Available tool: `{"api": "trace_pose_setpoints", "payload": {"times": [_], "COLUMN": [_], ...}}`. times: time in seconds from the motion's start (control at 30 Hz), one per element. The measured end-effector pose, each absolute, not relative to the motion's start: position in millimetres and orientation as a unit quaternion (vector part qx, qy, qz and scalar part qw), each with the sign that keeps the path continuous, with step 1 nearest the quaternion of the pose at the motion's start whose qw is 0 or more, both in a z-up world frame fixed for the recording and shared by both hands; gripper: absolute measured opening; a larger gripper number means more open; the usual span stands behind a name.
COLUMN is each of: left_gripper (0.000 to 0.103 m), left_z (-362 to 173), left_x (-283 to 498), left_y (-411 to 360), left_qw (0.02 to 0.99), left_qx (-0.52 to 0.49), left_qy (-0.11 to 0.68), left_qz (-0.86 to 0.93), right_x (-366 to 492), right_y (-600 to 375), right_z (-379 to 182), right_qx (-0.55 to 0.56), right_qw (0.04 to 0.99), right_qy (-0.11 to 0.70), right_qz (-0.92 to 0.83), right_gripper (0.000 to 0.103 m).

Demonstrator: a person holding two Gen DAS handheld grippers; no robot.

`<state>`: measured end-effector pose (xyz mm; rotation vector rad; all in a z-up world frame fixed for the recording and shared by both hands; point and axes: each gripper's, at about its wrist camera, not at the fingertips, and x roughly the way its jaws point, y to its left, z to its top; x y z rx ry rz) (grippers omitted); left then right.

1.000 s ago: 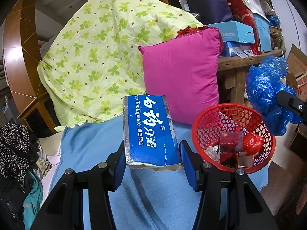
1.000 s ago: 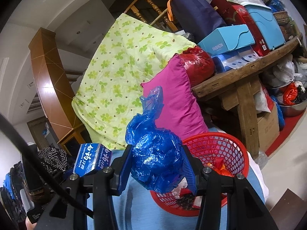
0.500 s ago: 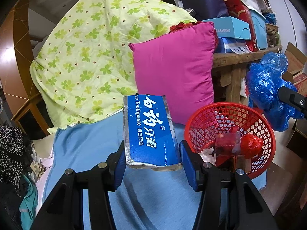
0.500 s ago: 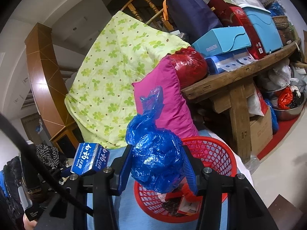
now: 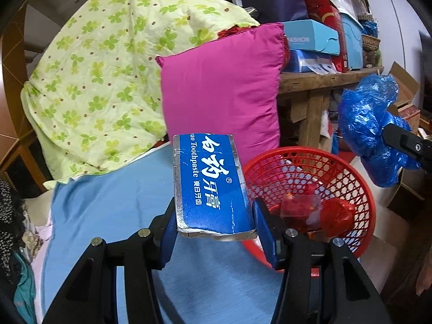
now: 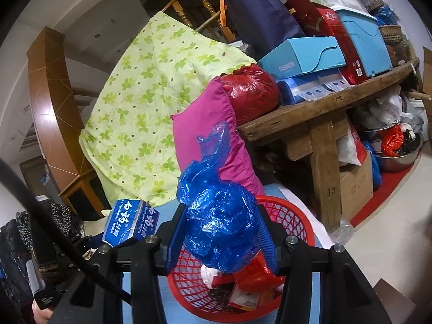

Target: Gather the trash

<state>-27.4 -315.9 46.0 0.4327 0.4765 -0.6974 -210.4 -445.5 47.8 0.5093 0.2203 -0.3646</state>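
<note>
My left gripper (image 5: 213, 229) is shut on a blue toothpaste box (image 5: 210, 186) and holds it above the blue sheet, just left of the red mesh basket (image 5: 361, 189). My right gripper (image 6: 220, 239) is shut on a crumpled blue plastic bag (image 6: 218, 216) and holds it over the red basket (image 6: 294, 218). The basket holds red wrappers and paper scraps. The bag also shows in the left wrist view (image 5: 370, 129) at the right. The toothpaste box also shows in the right wrist view (image 6: 129, 221) at lower left.
A magenta pillow (image 5: 221, 91) and a green clover quilt (image 5: 108, 75) lean behind the blue sheet (image 5: 113, 216). A wooden bench (image 6: 324, 113) loaded with boxes stands at the right, with bags and a cardboard box beneath. Dark clothes (image 5: 10, 216) lie at left.
Both grippers have moved closer to the basket. The right gripper with the bag is now lower over it. The left gripper's box now overlaps the basket's left rim.
</note>
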Motion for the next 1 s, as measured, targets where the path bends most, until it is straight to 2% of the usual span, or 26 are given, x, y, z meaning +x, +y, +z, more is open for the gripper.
{"api": "trace_pose_setpoints", "payload": {"times": [1.0], "left_gripper": [0.055], "left_z": [27], "left_x": [0], "left_y": [-353], "left_qw": [0.857], "left_qx": [0.176], "left_qy": [0.264], "left_qz": [-0.405], "right_x": [-176], "right_y": [-471], "right_z": [44], "right_qx": [0.257], "right_qw": [0.933], "right_qy": [0.137], "right_qz": [-0.212], "right_gripper": [0.053]}}
